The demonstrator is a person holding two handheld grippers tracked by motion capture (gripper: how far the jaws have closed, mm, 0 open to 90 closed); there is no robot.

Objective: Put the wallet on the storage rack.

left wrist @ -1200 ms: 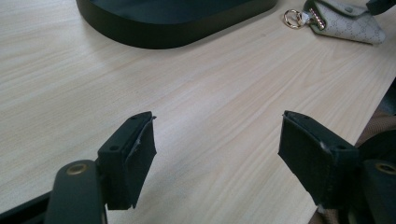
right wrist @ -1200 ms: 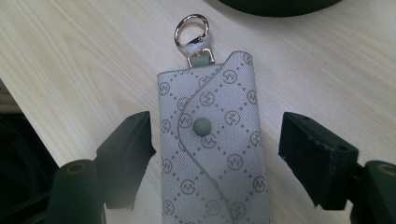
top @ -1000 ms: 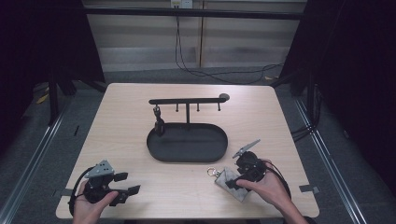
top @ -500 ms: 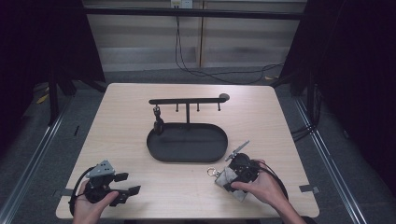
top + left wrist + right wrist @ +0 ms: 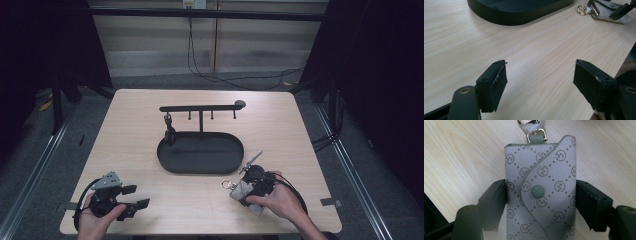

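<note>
On the pale wooden table, the grey monogrammed fabric key pouch is flanked by the right gripper, whose 2 closing jaws touch its sides; the left gripper is held wide open, empty.

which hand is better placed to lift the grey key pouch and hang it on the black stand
Right. The right gripper has just been closing its jaws around the key pouch, pads at both its sides. The left gripper rests open at the near left of the table, far from the pouch and stand.
</note>
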